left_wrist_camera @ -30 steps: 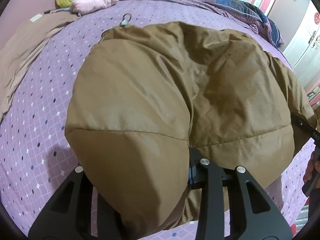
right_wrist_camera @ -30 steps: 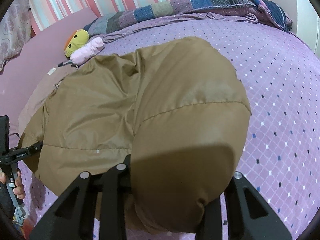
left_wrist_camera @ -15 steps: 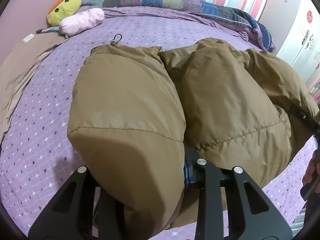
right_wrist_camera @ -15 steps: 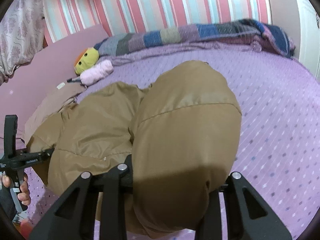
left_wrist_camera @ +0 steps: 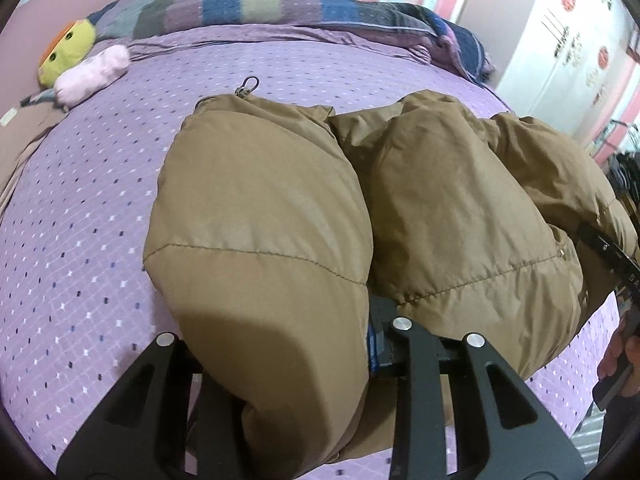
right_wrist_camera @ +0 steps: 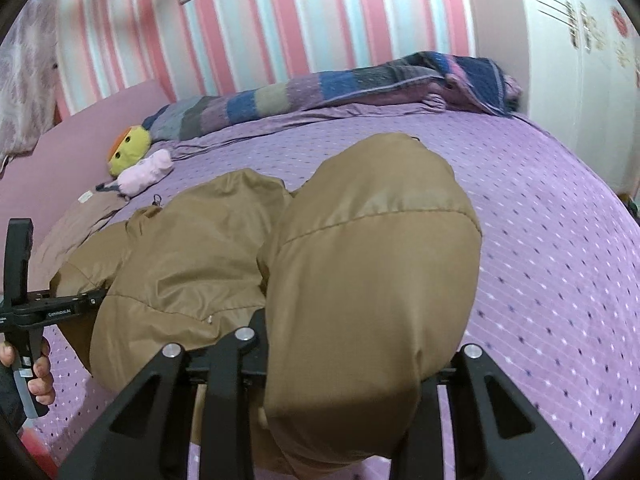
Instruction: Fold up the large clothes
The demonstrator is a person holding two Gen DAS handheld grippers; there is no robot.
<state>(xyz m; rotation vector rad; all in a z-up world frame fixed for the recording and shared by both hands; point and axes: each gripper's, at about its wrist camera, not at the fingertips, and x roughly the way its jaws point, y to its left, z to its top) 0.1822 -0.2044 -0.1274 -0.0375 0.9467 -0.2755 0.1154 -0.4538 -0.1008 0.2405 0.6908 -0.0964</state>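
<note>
Grippers are both pointing steeply down over the near edge of the bed, one at each end of a puffy brown jacket. The left gripper is pinching a thick roll of the jacket between its fingers, jaws nearly closed on the padding; they have just been closing further with the fabric between them. The right gripper is clamping the other end the same way, jaws narrow around the bulge. From the right wrist view, the person's left hand is curling around the handle at the bed's near-left edge; from the left wrist view, only fingertips of the right hand are showing, cut off at the frame edge.

The jacket is lying bunched along the near edge of the purple dotted sheet, its far part resting toward the middle. Fabric is billowing over both sets of fingertips, so the pads themselves are hidden. A yellow plush toy and a pink one are sitting by the far-left corner, beside a striped blanket along the far edge.
</note>
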